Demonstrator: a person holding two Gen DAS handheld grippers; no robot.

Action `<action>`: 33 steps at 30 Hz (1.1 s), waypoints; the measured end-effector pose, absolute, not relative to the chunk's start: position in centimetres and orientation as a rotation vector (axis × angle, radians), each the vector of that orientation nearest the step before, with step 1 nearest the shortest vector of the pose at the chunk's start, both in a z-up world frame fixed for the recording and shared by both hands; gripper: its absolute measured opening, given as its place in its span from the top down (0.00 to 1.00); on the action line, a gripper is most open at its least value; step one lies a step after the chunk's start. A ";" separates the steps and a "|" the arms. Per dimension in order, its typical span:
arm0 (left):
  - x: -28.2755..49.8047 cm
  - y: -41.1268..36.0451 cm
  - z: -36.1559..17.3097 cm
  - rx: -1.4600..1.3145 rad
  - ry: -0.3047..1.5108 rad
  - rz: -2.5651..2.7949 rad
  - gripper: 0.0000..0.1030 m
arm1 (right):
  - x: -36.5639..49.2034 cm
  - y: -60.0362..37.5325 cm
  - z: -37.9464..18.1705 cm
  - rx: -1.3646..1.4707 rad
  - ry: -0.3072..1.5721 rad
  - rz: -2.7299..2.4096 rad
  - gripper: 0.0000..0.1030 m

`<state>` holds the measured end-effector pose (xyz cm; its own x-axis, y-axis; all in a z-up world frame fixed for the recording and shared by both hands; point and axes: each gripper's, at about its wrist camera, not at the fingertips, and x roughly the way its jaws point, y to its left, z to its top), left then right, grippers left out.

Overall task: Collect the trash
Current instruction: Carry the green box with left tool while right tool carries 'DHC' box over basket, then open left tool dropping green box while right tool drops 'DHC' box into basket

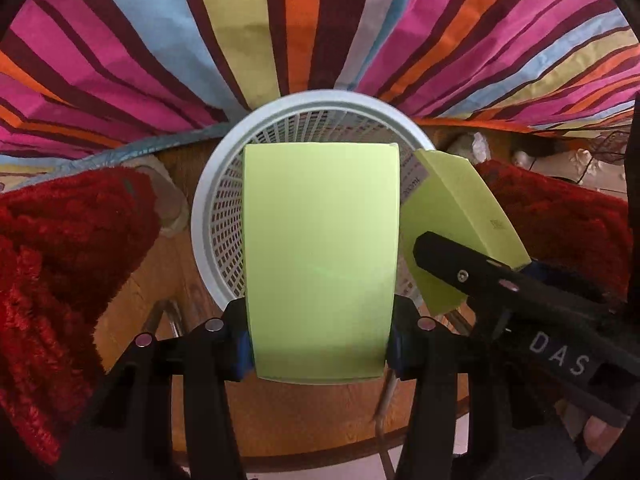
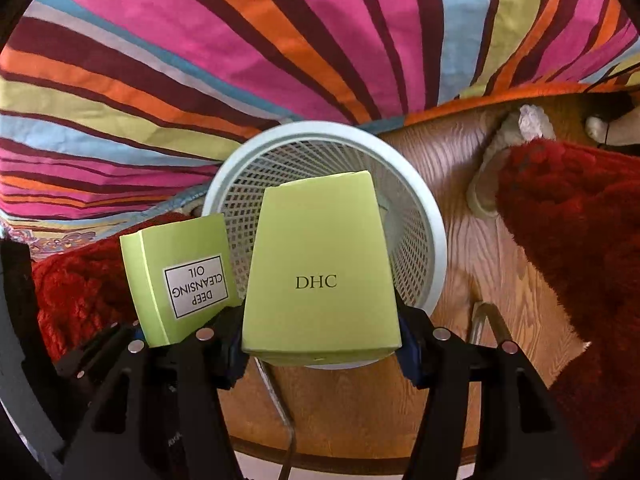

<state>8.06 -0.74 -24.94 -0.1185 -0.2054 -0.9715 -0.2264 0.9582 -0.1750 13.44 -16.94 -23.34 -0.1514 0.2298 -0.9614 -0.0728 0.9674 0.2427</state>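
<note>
- Left wrist view: left gripper (image 1: 320,354) clamped across the flat sides of a green carton (image 1: 320,256), held over the white mesh bin (image 1: 216,184). Judged light, stiff card, crushable.
- Right wrist view: right gripper (image 2: 322,344) clamped on a second green carton (image 2: 320,272) above the bin (image 2: 434,216); side grip judged sound.

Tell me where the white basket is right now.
The white basket stands on the wooden floor, centre of both wrist views, beneath the two green boxes, against the striped cloth.

Home bedroom (striped bedspread (image 1: 160,40), rug (image 2: 580,220))
</note>
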 end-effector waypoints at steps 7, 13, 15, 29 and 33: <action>7.9 -1.3 -27.3 -0.298 1.779 0.021 0.52 | 13.8 -17.1 -25.2 0.138 1.754 0.225 0.46; 7.8 -1.0 -28.0 -0.292 1.804 0.035 0.52 | 13.8 -17.1 -25.9 0.129 1.772 0.214 0.45; 7.8 -0.9 -28.1 -0.301 1.808 0.039 0.52 | 13.7 -17.0 -26.0 0.122 1.776 0.211 0.45; 7.9 0.1 -28.1 -0.271 1.795 0.133 0.18 | 14.1 -17.8 -26.2 0.129 1.727 0.144 0.08; 8.1 0.0 -27.6 -0.269 1.771 0.128 0.18 | 14.4 -17.7 -25.2 0.099 1.668 0.144 0.08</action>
<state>8.06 -0.01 -27.60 -0.1956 -0.1113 -0.9744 -0.2499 0.9664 -0.0602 14.38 -17.67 -25.17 -0.1017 0.1503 -0.9834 -0.0200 0.9880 0.1530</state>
